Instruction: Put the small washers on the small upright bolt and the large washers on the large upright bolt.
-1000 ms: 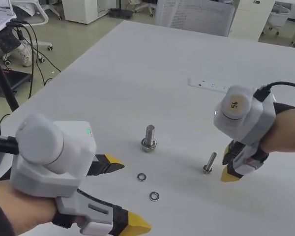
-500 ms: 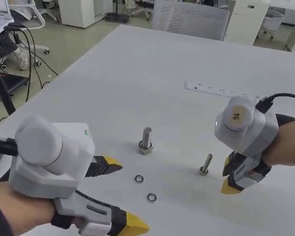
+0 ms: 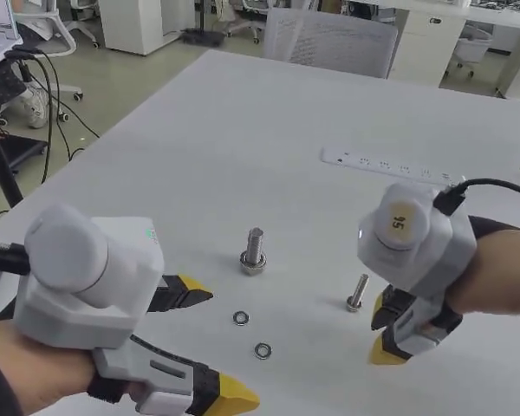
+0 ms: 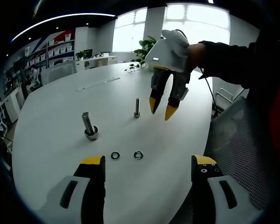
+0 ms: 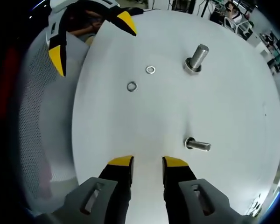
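Our left tool (image 3: 221, 345) gapes wide, washers (image 3: 240, 318) at its three o'clock; our right tool (image 3: 383, 329), narrowly apart, hovers beside the small bolt (image 3: 357, 293).

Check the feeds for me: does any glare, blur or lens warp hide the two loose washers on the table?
Head view: even, soft light, faint shadows, the two washers sharp. Left gripper view: windows blown out at the back, the table bowed by the fisheye, washers small but clear. Right gripper view: strong fisheye curve across the table, washers legible, no glare on them.
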### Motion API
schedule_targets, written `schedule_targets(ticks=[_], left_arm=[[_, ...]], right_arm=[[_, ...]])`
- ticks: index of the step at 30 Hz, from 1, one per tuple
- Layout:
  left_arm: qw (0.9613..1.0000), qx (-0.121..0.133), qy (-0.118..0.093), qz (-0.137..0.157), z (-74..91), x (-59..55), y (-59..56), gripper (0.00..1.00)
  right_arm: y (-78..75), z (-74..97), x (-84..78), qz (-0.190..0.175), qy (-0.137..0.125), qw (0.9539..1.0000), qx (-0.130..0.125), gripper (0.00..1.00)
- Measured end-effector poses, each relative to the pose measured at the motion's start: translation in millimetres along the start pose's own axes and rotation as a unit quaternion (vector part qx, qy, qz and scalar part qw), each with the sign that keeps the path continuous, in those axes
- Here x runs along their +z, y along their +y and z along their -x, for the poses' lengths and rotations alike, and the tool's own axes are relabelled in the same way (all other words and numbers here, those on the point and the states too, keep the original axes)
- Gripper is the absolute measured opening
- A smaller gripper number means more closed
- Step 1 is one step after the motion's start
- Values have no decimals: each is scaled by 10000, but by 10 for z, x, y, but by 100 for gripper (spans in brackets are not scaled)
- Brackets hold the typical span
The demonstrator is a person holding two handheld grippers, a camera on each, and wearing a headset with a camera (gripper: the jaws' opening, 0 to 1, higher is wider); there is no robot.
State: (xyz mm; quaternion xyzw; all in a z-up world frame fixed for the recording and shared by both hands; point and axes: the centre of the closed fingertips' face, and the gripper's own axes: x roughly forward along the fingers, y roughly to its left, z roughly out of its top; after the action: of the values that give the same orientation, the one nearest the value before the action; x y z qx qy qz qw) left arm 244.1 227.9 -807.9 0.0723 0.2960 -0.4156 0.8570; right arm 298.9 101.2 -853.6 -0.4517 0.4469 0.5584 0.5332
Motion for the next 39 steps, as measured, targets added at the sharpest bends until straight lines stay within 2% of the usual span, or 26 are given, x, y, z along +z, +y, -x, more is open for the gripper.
schedule_targets(ticks=[14,22,39], left_arm=[[10000,16,-33,-32,8,24,-5,75],[10000,28,-55,-32,13,27,-8,75],[9999,51,-101,-11,22,18,-12,75]], right_arm=[[188,-9,471,524,-150,9985,83,26],[241,-112,754,776,-240,9966,112,26],[267,-377,1017,1083,-209,9937,197,25]])
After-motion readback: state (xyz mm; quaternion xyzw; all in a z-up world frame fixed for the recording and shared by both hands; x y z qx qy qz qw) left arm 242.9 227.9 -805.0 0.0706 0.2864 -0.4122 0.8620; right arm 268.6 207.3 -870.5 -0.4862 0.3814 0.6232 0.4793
